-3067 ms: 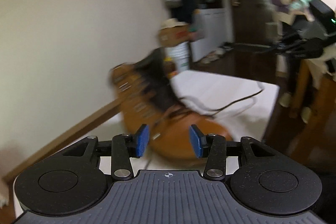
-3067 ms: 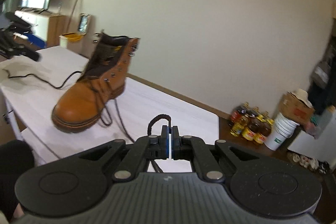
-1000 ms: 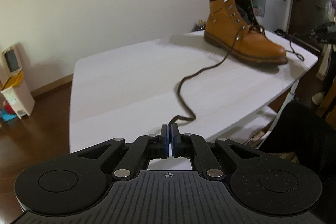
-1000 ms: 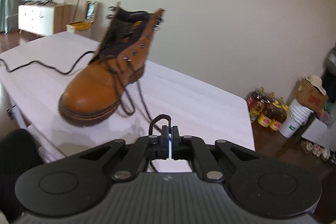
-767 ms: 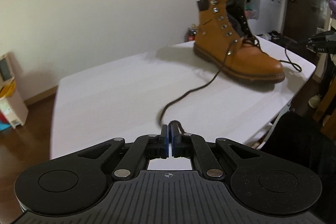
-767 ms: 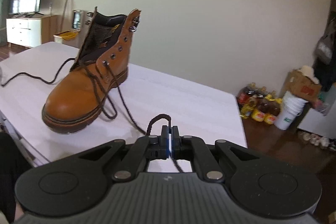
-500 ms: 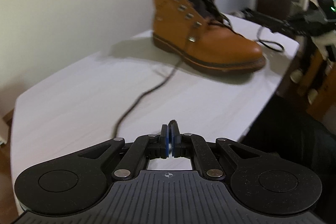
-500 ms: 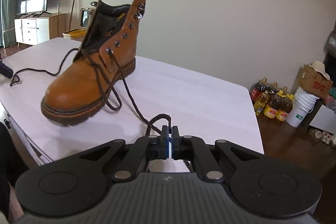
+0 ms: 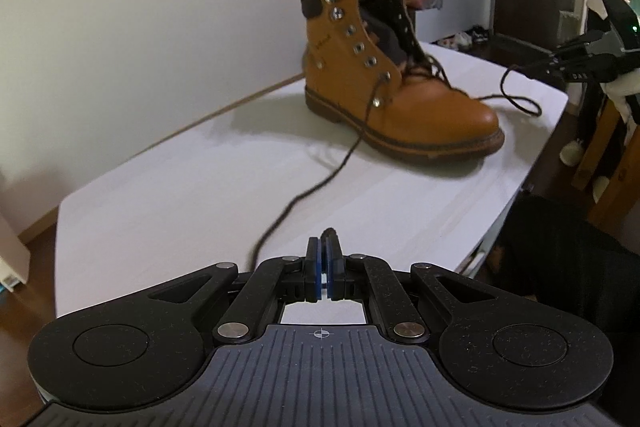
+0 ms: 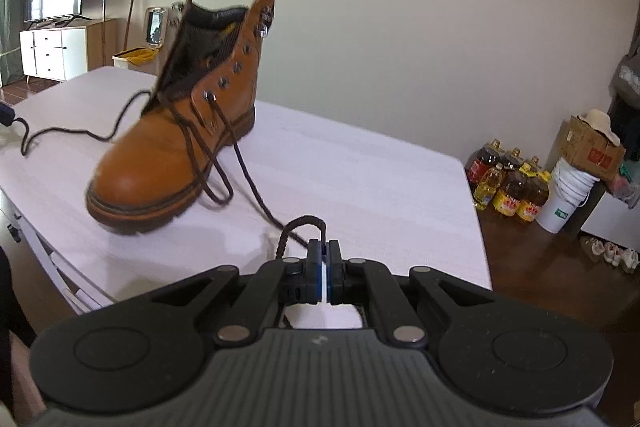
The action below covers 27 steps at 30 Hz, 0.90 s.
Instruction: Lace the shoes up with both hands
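Boot (image 9: 396,83) on table (image 9: 192,187), now closer. Left tool (image 9: 322,267) and right tool (image 10: 324,269) each clamped on lace (image 10: 240,163) end. Lace slacker; upper holes not yet laced.

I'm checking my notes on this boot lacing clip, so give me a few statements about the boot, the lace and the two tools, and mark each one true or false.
1. The left tool is shut on an end of the lace. True.
2. The right tool is wide open. False: its pads are together, pinching the other lace end, which loops above them.
3. The boot lies on its side. False: it stands on its sole on the white table.
4. The upper eyelets of the boot carry no lace. True.
5. The boot is black. False: it is tan brown.
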Tool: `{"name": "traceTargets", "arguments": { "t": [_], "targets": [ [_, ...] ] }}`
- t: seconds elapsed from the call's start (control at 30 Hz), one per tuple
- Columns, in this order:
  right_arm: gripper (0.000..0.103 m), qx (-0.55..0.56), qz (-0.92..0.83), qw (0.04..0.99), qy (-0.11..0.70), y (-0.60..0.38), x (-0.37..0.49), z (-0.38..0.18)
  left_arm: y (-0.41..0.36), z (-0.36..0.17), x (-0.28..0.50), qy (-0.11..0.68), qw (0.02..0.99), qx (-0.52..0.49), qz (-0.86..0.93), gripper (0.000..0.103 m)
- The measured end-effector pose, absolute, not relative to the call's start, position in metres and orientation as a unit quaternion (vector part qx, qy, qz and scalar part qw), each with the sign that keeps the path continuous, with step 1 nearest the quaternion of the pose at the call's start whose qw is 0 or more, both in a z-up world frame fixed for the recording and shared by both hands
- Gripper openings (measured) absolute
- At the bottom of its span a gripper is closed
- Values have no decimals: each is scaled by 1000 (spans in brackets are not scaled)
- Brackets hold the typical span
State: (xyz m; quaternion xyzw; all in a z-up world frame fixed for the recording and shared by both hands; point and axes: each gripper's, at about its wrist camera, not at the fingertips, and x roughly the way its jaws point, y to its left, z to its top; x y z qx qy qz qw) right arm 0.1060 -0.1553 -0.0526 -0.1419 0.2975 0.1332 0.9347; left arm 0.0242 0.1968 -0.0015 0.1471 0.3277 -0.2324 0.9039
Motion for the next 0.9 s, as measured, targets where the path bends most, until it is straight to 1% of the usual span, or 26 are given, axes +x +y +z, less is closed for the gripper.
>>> {"name": "traceTargets", "arguments": {
  "t": [0.13, 0.3, 0.4, 0.47, 0.5, 0.57, 0.63, 0.73, 0.83, 0.9],
  "targets": [
    [3, -158, 138, 936, 284, -155, 109, -32, 191, 14, 44, 327, 898, 157, -250, 2],
    [2, -197, 144, 930, 275, -147, 137, -19, 169, 30, 101, 334, 877, 209, -274, 2],
    [2, -190, 145, 923, 301, -145, 158, -6, 162, 45, 120, 359, 867, 204, -278, 2],
    [2, -187, 152, 913, 329, -143, 164, 16, 156, 63, 125, 379, 862, 193, -275, 2],
    [2, -185, 158, 907, 344, -143, 165, 28, 152, 82, 124, 398, 858, 173, -274, 2],
    [2, -183, 176, 894, 369, -144, 161, 57, 147, 101, 118, 410, 856, 168, -265, 2],
    [2, -186, 194, 883, 385, -146, 155, 89, 143, 136, 108, 433, 855, 139, -250, 2],
    [2, -191, 215, 871, 398, -152, 146, 133, 141, 178, 90, 453, 857, 125, -213, 2],
    [2, -199, 211, 874, 389, -160, 132, 170, 138, 208, 74, 448, 861, 135, -198, 2],
    [2, -202, 188, 885, 376, -165, 118, 193, 144, 241, 61, 417, 872, 144, -211, 2]
  ]
}}
